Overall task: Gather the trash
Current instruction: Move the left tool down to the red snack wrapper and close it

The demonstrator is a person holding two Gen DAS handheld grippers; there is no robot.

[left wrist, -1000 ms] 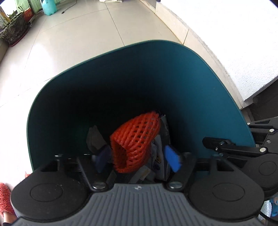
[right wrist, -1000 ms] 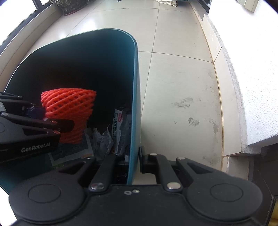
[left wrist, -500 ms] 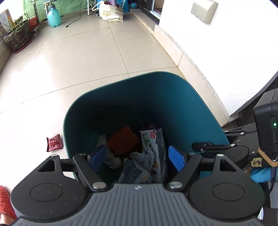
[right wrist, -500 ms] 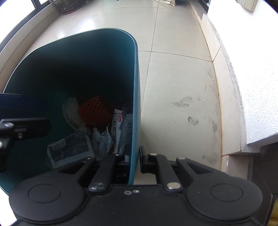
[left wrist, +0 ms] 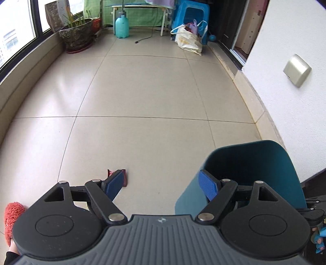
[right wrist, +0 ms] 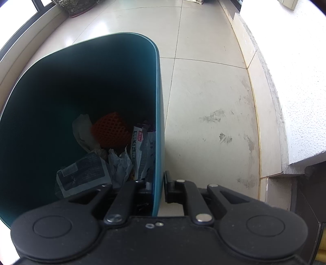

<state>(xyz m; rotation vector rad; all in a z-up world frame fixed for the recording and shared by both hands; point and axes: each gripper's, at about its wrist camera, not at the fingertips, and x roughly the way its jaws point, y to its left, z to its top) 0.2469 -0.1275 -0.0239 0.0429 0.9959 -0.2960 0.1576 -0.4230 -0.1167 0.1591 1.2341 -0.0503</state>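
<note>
My right gripper (right wrist: 159,186) is shut on the right wall of the teal trash bin (right wrist: 158,102). Inside the bin lie an orange foam net (right wrist: 111,130), crumpled paper (right wrist: 120,163) and wrappers (right wrist: 81,175). My left gripper (left wrist: 161,183) is open and empty, held above the tiled floor to the left of the bin (left wrist: 254,163). A small red wrapper (left wrist: 125,177) lies on the floor, partly hidden behind the left blue finger pad (left wrist: 114,183).
A plant pot (left wrist: 76,35), a teal bottle (left wrist: 121,26), a white bag (left wrist: 188,41) and a blue stool (left wrist: 192,12) stand at the far end. A white wall (left wrist: 285,81) runs along the right. A window ledge (left wrist: 24,69) runs along the left.
My left gripper let go of the orange net, which dropped into the bin, then rose out and swung left over the floor toward the red wrapper. The right gripper has not moved.
</note>
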